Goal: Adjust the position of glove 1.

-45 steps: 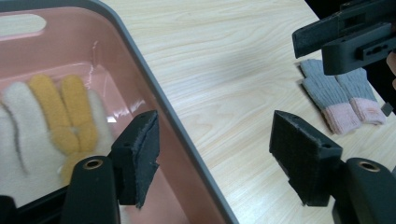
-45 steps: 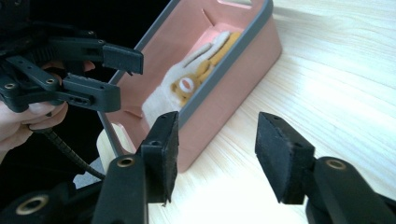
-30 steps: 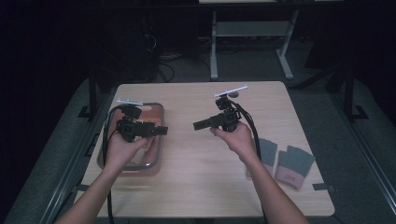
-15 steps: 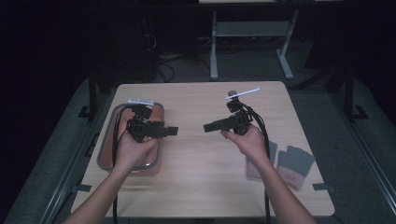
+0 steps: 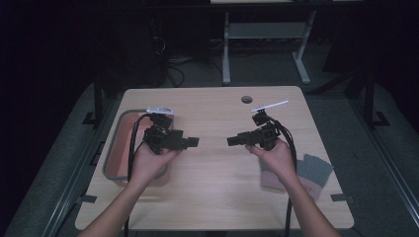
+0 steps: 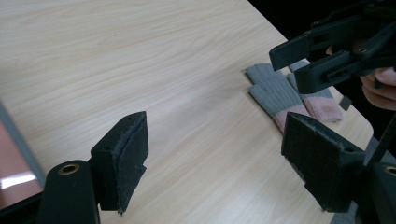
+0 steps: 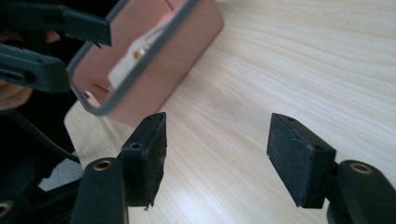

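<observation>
Grey-and-pink knitted gloves (image 5: 309, 173), two of them, lie at lower right of the high view, partly hidden by the right hand (image 5: 276, 155). Left gripper (image 5: 192, 142) and right gripper (image 5: 231, 141) both hover spread, empty. One pink tray (image 5: 112, 148) sits left, its contents unclear.

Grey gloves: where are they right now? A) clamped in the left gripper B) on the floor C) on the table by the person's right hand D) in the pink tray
C: the grey gloves lie flat on the table beside the right hand, across from the pink tray; the left gripper is open with nothing between its jaws.
</observation>
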Demonstrator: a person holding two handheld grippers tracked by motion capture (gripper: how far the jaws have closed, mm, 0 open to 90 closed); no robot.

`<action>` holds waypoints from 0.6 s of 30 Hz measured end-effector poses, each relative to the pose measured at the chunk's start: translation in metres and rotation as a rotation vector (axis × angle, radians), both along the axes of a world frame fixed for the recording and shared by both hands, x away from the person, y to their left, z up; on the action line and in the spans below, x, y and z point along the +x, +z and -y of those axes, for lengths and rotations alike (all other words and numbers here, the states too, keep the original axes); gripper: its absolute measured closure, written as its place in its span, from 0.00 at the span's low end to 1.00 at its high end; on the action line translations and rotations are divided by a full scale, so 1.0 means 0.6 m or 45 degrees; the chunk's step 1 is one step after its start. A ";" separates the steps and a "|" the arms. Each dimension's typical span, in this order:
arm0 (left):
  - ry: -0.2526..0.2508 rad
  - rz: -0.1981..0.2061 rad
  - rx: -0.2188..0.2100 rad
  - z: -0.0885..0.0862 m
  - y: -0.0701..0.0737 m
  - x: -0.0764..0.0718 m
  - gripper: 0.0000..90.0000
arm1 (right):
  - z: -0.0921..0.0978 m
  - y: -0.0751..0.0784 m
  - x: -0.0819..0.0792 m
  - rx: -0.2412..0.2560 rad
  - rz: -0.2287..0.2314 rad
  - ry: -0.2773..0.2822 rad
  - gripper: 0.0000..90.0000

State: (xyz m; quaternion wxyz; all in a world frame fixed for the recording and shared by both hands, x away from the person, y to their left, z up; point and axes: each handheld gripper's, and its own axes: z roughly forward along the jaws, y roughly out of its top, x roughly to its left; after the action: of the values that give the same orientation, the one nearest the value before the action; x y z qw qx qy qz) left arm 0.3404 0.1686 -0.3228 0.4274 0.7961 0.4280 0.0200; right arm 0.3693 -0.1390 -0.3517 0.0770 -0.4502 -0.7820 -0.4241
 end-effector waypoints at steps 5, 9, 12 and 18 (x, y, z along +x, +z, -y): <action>-0.014 0.004 -0.010 0.013 -0.003 -0.007 0.25 | 0.021 -0.006 -0.014 -0.021 0.000 -0.025 0.42; -0.035 0.009 -0.014 0.023 -0.003 -0.014 0.25 | 0.037 -0.007 -0.022 -0.037 0.001 -0.048 0.41; -0.048 0.013 -0.022 0.033 -0.003 -0.018 0.25 | 0.048 -0.006 -0.027 -0.044 0.007 -0.059 0.41; -0.078 0.019 -0.027 0.053 -0.003 -0.024 0.24 | 0.066 -0.006 -0.038 -0.071 0.020 -0.082 0.39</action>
State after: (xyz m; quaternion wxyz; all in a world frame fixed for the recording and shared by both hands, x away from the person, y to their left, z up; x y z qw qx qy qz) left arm 0.3259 0.1368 -0.3244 0.4394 0.8042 0.4002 0.0084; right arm 0.3467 -0.1786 -0.3556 0.0448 -0.4737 -0.7792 -0.4079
